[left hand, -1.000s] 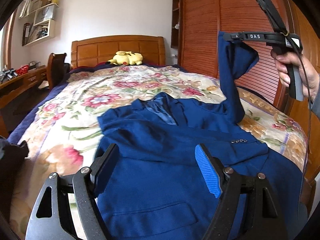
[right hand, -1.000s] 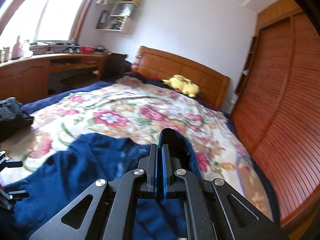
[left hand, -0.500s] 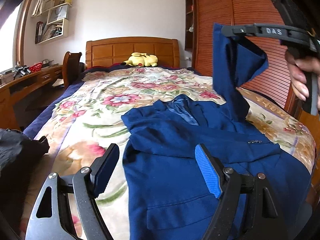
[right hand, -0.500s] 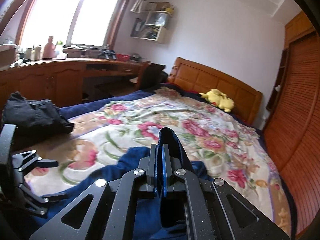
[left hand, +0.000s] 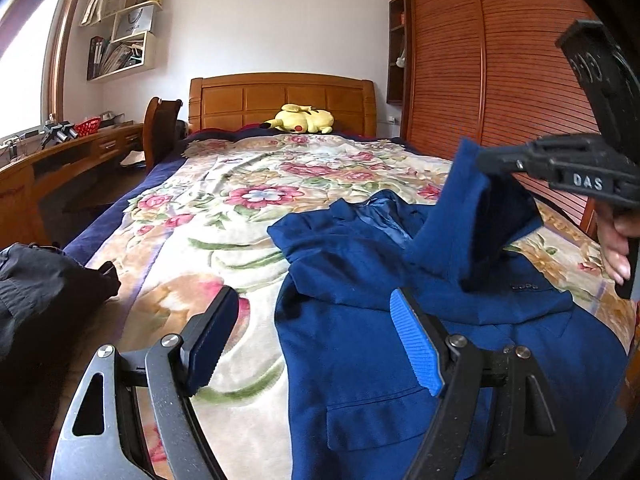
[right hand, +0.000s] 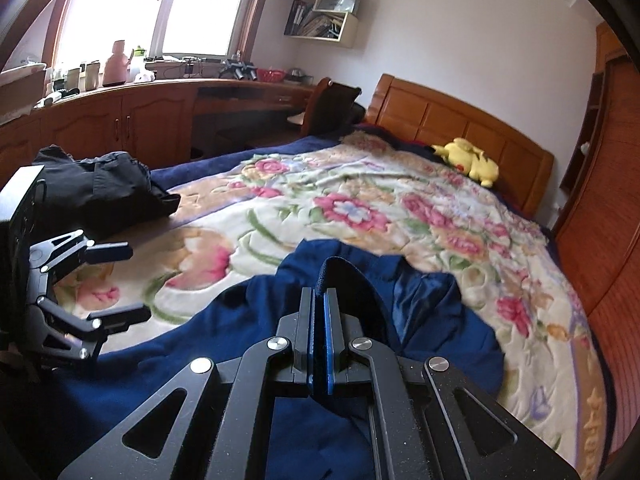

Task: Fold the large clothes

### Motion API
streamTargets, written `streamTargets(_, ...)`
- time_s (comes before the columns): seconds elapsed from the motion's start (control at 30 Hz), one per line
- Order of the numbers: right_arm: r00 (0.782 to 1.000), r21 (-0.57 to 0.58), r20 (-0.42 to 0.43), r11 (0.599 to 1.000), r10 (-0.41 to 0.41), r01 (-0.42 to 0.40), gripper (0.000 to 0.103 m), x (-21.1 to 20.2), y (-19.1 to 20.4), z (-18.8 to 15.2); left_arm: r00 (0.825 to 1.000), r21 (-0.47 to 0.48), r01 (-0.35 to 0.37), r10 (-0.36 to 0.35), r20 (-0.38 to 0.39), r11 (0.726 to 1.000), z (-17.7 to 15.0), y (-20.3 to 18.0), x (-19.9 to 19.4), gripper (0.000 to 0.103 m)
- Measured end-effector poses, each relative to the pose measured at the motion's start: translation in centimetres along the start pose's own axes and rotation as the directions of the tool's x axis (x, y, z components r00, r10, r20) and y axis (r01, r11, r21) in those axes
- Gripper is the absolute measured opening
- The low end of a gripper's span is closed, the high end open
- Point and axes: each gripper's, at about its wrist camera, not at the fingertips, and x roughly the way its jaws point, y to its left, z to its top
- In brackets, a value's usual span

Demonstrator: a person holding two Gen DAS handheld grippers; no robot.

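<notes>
1. The right gripper [right hand: 325, 320] has its jaws pressed together on a fold of the blue jacket [left hand: 360, 320], pinching the sleeve [left hand: 468, 224] and holding it raised above the rest of the garment. A hand [left hand: 618, 240] grips its black handle at the right edge of the left wrist view.
2. The left gripper [left hand: 316, 336] stands with jaws wide apart and nothing between them, poised over the jacket's left edge and the blanket beside it.
3. The jacket lies flat, front up, on the near right part of the bed, collar toward the headboard [left hand: 282, 100]. It is a matte woven cloth with a shinier lining at the collar, a flap pocket and a row of small cuff buttons.
4. The floral blanket [left hand: 224, 216] is plush, cream with pink flowers, and rumpled.
5. A crumpled black garment [right hand: 100, 188] lies on the bed's left edge, apart from the jacket.
6. A yellow plush toy [left hand: 302, 118] rests against the headboard; slatted wooden wardrobe doors [left hand: 500, 72] stand to the right.
</notes>
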Motion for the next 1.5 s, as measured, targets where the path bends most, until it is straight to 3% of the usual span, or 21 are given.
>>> streamTargets(0.17, 0.997, 0.046, -0.047, 0.997, 0.058, -0.056, 0.004, 1.6, 0.9, 0.0, 1.000, -0.002, -0.011, 0.011, -0.004, 1.000, -0.2, 0.3, 0.0, 0.079)
streamTargets(0.23, 0.996, 0.066, -0.066, 0.996, 0.056, -0.052, 0.008, 1.9, 1.1, -0.3, 1.000, -0.003, -0.014, 0.014, -0.006, 1.000, -0.3, 0.3, 0.1, 0.079)
streamTargets(0.3, 0.996, 0.074, -0.069, 0.996, 0.063, -0.058, 0.029, 1.8, 1.2, -0.5, 1.000, -0.004, -0.016, 0.016, -0.008, 1.000, -0.4, 0.3, 0.2, 0.079)
streamTargets(0.4, 0.996, 0.080, -0.062, 0.995, 0.061, -0.056, 0.047, 1.2, 1.1, -0.8, 1.000, 0.003, -0.017, 0.017, -0.012, 1.000, -0.4, 0.2, 0.3, 0.079)
streamTargets(0.6, 1.000, 0.096, -0.030, 0.995, 0.009, -0.006, 0.051, -0.3, 0.2, -2.8, 1.000, 0.022, -0.004, 0.004, -0.017, 1.000, -0.5, -0.7, 0.3, 0.079)
streamTargets(0.73, 0.998, 0.169, -0.065, 0.985, -0.023, 0.034, 0.051, 0.0, -1.6, -6.0, 0.999, 0.057, 0.040, -0.039, -0.028, 0.998, -0.6, -2.6, 0.3, 0.079)
streamTargets(0.9, 0.984, 0.193, -0.132, 0.971, -0.116, 0.140, 0.051, 0.6, -3.0, -9.8, 0.991, 0.082, 0.127, -0.123, -0.057, 0.989, -1.0, -5.6, 0.6, 0.079)
streamTargets(1.23, 0.958, 0.247, -0.225, 0.940, -0.178, 0.233, 0.051, 1.4, -4.6, -13.6, 0.958, 0.152, 0.277, -0.260, -0.121, 0.949, -1.5, -12.3, 2.0, 0.079)
streamTargets(1.33, 0.956, 0.270, -0.240, 0.934, -0.171, 0.235, 0.051, 1.6, -4.9, -14.1, 0.938, 0.157, 0.333, -0.310, -0.157, 0.930, -1.9, -13.9, 2.8, 0.079)
streamTargets(1.5, 0.956, 0.300, -0.243, 0.925, -0.162, 0.233, 0.051, 2.5, -5.0, -14.2, 0.925, 0.168, 0.354, -0.318, -0.207, 0.920, -2.4, -15.8, 4.1, 0.079)
